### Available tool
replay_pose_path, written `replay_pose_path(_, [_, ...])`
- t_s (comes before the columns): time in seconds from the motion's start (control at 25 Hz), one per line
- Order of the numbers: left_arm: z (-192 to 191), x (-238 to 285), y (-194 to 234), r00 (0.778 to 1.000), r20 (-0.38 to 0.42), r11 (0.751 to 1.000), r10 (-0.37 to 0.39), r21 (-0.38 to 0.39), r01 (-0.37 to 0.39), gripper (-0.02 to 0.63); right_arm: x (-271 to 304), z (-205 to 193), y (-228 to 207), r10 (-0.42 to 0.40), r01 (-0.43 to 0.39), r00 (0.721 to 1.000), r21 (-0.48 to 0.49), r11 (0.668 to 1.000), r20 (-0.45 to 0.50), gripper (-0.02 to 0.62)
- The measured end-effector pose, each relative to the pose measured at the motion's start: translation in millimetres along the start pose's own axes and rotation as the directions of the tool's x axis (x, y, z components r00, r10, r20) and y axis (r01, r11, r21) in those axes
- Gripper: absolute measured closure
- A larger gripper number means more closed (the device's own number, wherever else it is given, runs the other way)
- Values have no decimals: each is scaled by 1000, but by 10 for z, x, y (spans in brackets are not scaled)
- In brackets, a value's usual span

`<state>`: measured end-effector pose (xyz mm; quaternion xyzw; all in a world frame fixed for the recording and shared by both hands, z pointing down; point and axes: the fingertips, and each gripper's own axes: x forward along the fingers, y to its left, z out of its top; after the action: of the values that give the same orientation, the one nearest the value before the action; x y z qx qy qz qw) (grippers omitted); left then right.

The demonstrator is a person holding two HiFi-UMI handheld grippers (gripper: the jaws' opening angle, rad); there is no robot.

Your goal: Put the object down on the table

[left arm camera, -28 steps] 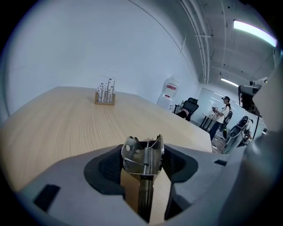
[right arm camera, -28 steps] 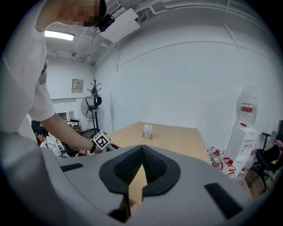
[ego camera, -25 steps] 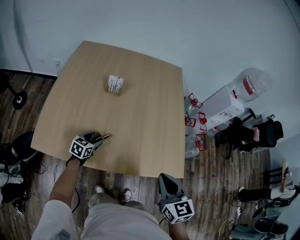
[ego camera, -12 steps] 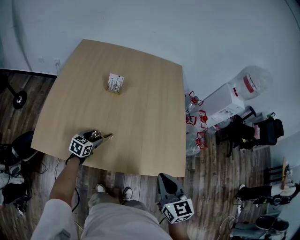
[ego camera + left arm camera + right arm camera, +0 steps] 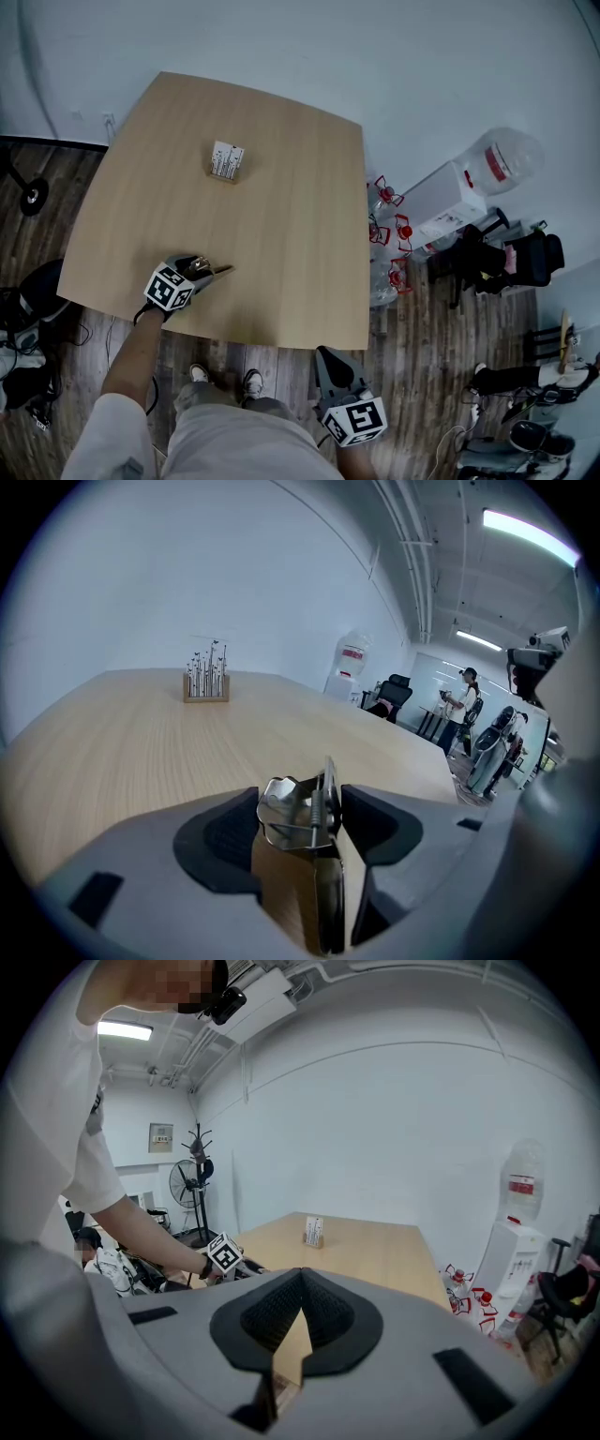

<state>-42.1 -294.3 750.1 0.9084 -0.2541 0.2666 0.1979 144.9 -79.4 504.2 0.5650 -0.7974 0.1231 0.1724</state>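
- Metal clip (image 5: 292, 810), a shiny spring clip with a coil across its middle, sits between the jaws of the left gripper (image 5: 204, 271); its flat plate stands on edge against the right-hand pad and its curved wing reaches toward the left-hand pad
- From the head view the clip pokes out of that gripper toward 2 o'clock, low over the table (image 5: 281, 234) at the table's 7 o'clock corner, close to the near edge; whether it already rests on the wood cannot be told
- Left gripper's jaws have just been opening and stand wide, released rather than squeezing, with the clip between them and the pads just beside its two sides
- That gripper tilts down toward the tabletop, its marker cube at the near-left edge and the person's bare forearm running back toward 6 o'clock
- Right gripper (image 5: 298, 1324) is clenched with nothing in it: its two black pads meet in a point, and only a sliver of table shows beneath them
- It hangs off the table at 5 o'clock, past the near edge and above the wooden floor (image 5: 412, 337), well apart from the left gripper
- Small wooden stand (image 5: 228, 163) holding thin metal pins stands alone at the table's 11 o'clock, well apart from the clip
- Water dispenser (image 5: 441, 204) with a large bottle lies at 3 o'clock beyond the table, with red-capped bottles (image 5: 389, 234) between it and the table edge
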Motion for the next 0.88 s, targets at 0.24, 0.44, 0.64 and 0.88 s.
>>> replay_pose_path(0.24, [-21, 44, 32, 1000, -18, 1000, 5, 12, -5, 333, 25, -2, -4, -2, 2, 1000, 4, 1000, -5, 597])
replay_pose_path(0.44, [-35, 61, 48, 999, -24, 999, 32, 34, -31, 321, 48, -19, 5, 0, 0, 1000, 6, 1000, -10, 597])
replay_pose_path(0.64, [-52, 62, 52, 998, -31, 997, 53, 62, -51, 308, 59, -25, 13, 2, -2, 1000, 7, 1000, -11, 597])
replay_pose_path(0.88, [-86, 62, 66, 997, -54, 994, 60, 94, -55, 305, 71, -35, 23, 4, -4, 1000, 8, 1000, -16, 597])
